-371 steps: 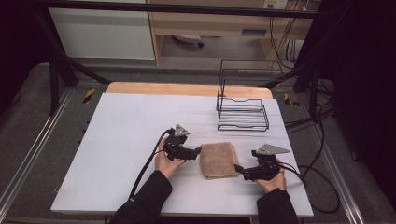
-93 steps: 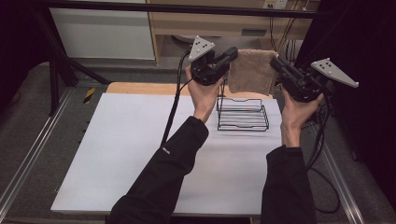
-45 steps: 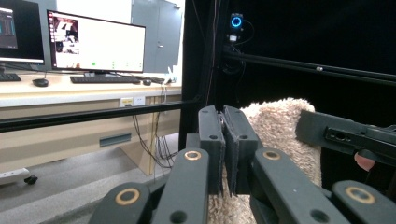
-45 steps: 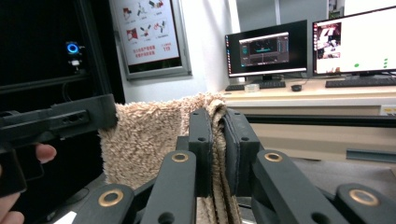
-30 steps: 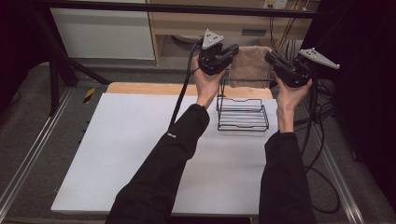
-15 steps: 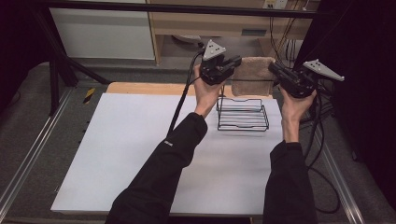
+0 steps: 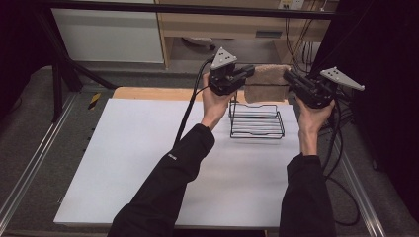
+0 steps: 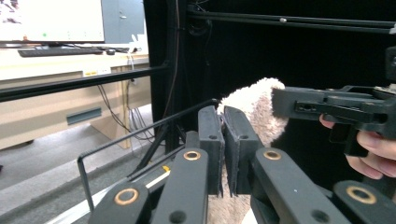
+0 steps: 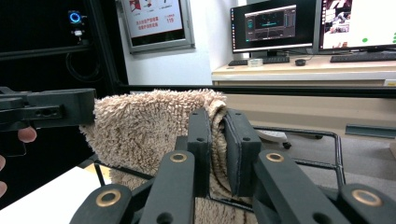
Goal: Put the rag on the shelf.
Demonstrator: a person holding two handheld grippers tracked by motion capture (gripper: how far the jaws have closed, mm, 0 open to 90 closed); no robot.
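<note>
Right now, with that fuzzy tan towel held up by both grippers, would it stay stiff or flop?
Probably floppy: the towel hangs from the left gripper and right gripper. Its thick pile suggests grippy, not slippery. Likely light, since thin jaws hold it.

White table (image 7: 148, 163), black wire rack (image 7: 257, 121)

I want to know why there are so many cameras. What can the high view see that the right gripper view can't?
The high view alone takes in the white table top, both forearms and the whole wire rack standing on the table. The right gripper view alone shows computer monitors on a desk behind, and the right tool close up, its jaws pinching one edge of the fluffy towel. Both show the towel held up over the rack between the two tools, with the left tool at its other edge.
</note>
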